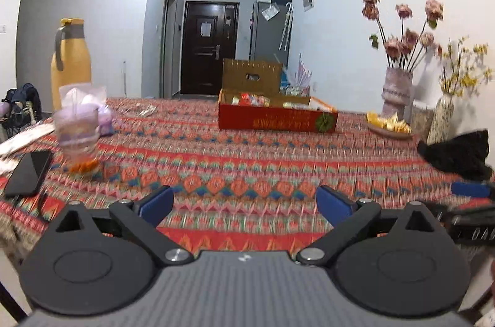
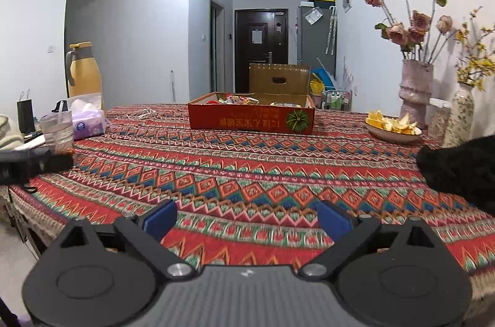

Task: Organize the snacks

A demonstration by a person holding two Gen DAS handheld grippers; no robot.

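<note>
We hold the left gripper (image 1: 244,204) low over the near edge of the table, its blue-padded jaws spread wide with nothing between them but the patterned tablecloth (image 1: 247,160). The right gripper (image 2: 247,218) sits the same way, jaws wide apart and empty. In the left wrist view, a blue pad and dark body of the right gripper poke in at the right edge; in the right wrist view, a dark blurred piece of the left gripper enters from the left.

Well ahead of both, toward the far side of the table, stands the red cardboard box (image 2: 250,119), shallow and open-topped, with upside-down gold lettering and a green round emblem on its near wall. Snack packets (image 2: 239,101) in red, white and yellow wrappers lie inside; we see only their tops above the rim and cannot tell them apart. A brown flap or box with a hand slot (image 2: 278,79) rises just behind it.

To the right are a plate of orange peel (image 2: 393,126), a pink vase of dried roses (image 2: 414,92) and a black fuzzy thing (image 2: 458,166), cut off by the frame. To the left sit a clear cup (image 2: 57,129), a tissue pack (image 2: 88,119) and a yellow jug (image 2: 83,70); the left view shows them blurred.
</note>
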